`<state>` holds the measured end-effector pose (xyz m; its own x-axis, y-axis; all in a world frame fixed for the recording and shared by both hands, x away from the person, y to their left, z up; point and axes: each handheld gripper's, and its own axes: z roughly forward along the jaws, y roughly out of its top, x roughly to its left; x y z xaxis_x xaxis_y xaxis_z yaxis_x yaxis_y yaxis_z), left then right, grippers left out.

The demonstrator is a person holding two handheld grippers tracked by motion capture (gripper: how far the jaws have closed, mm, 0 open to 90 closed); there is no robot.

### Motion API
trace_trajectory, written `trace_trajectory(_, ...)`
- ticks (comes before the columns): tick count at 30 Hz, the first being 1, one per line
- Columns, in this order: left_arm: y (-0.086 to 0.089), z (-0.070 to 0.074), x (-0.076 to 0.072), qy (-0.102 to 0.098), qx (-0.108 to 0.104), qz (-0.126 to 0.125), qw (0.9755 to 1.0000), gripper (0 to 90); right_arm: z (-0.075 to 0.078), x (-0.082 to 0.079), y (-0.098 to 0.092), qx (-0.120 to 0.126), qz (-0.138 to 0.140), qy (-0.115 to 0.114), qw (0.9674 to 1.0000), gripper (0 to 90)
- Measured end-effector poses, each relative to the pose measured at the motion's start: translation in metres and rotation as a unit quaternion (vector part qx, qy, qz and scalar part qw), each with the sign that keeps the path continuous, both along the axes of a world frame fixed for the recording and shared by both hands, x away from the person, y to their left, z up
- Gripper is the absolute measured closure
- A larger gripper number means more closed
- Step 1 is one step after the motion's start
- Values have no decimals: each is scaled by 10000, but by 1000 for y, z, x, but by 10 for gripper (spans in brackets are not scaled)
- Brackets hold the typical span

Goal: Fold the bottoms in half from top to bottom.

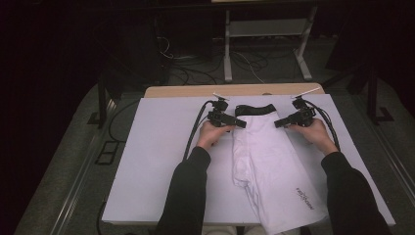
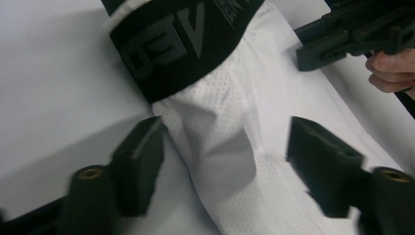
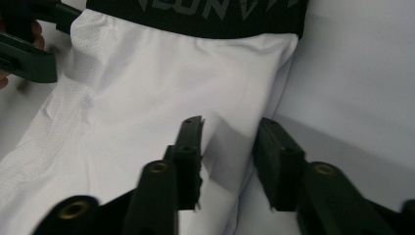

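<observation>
White shorts [image 1: 264, 156] with a black lettered waistband [image 1: 254, 108] lie flat on the white table cover [image 1: 156, 152], waistband at the far end. My left gripper [image 1: 241, 124] rests at the garment's left edge just below the waistband. In the left gripper view its jaws [image 2: 225, 166] stand apart astride that mesh edge [image 2: 215, 142], pads clear of the cloth. My right gripper [image 1: 278, 123] is at the right edge. In the right gripper view its jaws [image 3: 227, 156] straddle the side fold [image 3: 235, 142], with a gap showing on both sides.
The leg end of the shorts with a small logo [image 1: 304, 198] hangs over the near table edge. Cables [image 1: 193, 132] trail from both grippers across the cover. A wooden strip [image 1: 195, 91] borders the far side, with a metal stand [image 1: 266, 29] and floor cables beyond.
</observation>
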<state>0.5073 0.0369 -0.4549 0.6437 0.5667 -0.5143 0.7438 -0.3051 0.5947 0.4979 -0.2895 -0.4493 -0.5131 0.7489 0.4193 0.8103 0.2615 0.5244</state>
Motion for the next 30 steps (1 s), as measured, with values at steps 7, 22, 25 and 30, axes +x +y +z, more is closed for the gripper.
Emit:
trace_trajectory(7, -2, -3, 0, 112, 64, 60, 9999, 600, -4, -2, -1, 162, -150, 98, 9997, 870)
trace_trajectory(22, 7, 4, -6, 227, -163, 267, 9993, 868, 16, -15, -8, 611, -25, -371, 9974, 883)
trace_trajectory(25, 9, 11, -9, 245, -250, 291, 9990, 868, 18, -20, -8, 674, -27, -456, 9967, 883)
trace_trajectory(30, 8, 23, -15, 168, -256, 290, 9991, 868, 23, -28, -9, 710, -65, -587, 9957, 883)
